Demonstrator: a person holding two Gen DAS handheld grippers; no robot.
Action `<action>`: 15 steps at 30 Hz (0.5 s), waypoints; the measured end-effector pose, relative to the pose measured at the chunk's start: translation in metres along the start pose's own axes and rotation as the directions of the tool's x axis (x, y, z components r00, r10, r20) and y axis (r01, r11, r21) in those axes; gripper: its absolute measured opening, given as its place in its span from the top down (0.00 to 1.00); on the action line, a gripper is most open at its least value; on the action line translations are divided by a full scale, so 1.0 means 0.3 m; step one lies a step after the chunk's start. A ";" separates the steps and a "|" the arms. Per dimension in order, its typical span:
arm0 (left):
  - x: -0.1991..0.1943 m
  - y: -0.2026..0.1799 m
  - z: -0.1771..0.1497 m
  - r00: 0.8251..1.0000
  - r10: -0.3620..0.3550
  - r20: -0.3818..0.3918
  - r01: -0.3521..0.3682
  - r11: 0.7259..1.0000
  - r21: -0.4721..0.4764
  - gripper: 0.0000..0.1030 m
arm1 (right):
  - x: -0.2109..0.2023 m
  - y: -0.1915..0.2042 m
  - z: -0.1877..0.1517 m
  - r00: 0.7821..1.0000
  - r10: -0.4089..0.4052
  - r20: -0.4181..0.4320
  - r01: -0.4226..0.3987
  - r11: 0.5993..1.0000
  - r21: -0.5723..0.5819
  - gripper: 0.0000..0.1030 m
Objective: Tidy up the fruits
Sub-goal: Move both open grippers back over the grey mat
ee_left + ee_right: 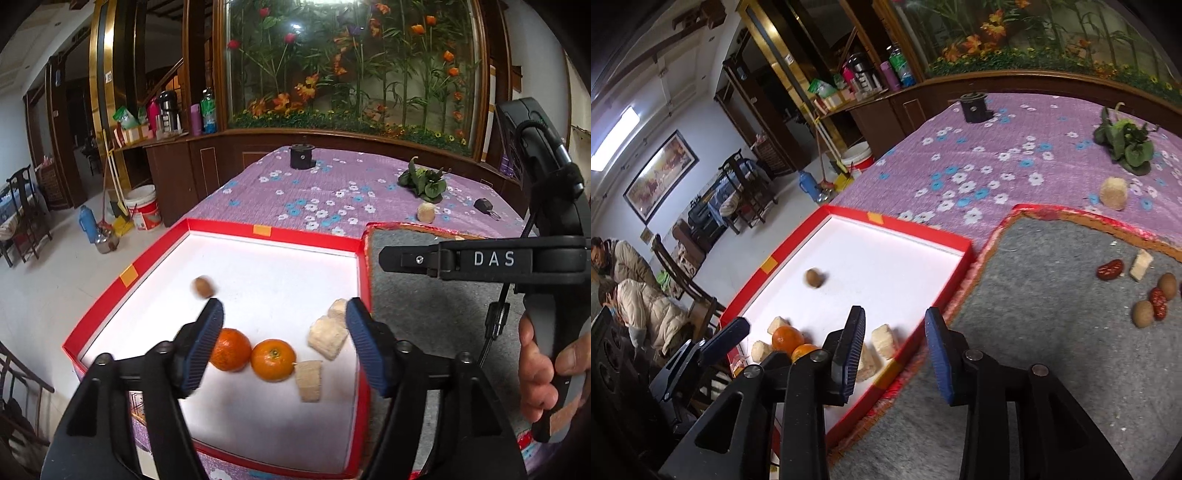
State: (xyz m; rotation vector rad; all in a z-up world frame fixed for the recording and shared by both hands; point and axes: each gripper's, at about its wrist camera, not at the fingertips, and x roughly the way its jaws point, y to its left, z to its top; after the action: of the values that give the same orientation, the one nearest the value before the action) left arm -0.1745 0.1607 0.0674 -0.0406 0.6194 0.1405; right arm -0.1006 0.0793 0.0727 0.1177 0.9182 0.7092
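while the left gripper [284, 310] hovers over the red box [258, 232] with its jaws spread wide and nothing between them, a small brown nut [203, 287] lies blurred on the white floor of the box beyond its fingertips. two oranges [273, 360] sit side by side near the front wall, with pale cut chunks [327, 338] just beside them. the right gripper [895, 323] stands over the box's right wall, jaws partly apart and empty. red dates [1110, 269] and more brown nuts [1142, 314] lie on the grey mat [1034, 295].
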 end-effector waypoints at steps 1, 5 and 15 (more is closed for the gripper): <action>-0.003 -0.007 0.003 1.000 0.001 0.002 -0.001 1.000 0.002 0.26 | -0.013 -0.013 -0.002 1.000 -0.003 0.008 0.003 1.000 0.007 0.59; -0.008 -0.051 0.015 1.000 -0.007 -0.004 0.007 0.999 0.032 0.26 | -0.060 -0.085 0.002 0.999 -0.012 0.037 0.010 0.999 0.046 0.59; 0.004 -0.197 0.023 0.999 -0.021 -0.048 0.027 0.991 0.129 0.24 | -0.239 -0.311 -0.029 0.987 -0.055 0.151 0.032 0.988 0.151 0.55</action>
State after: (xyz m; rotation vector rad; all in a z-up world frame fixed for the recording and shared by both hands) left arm -0.1610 0.1028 0.0722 0.0745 0.6730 0.0758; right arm -0.0882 -0.0378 0.0808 0.2796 0.8207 0.5823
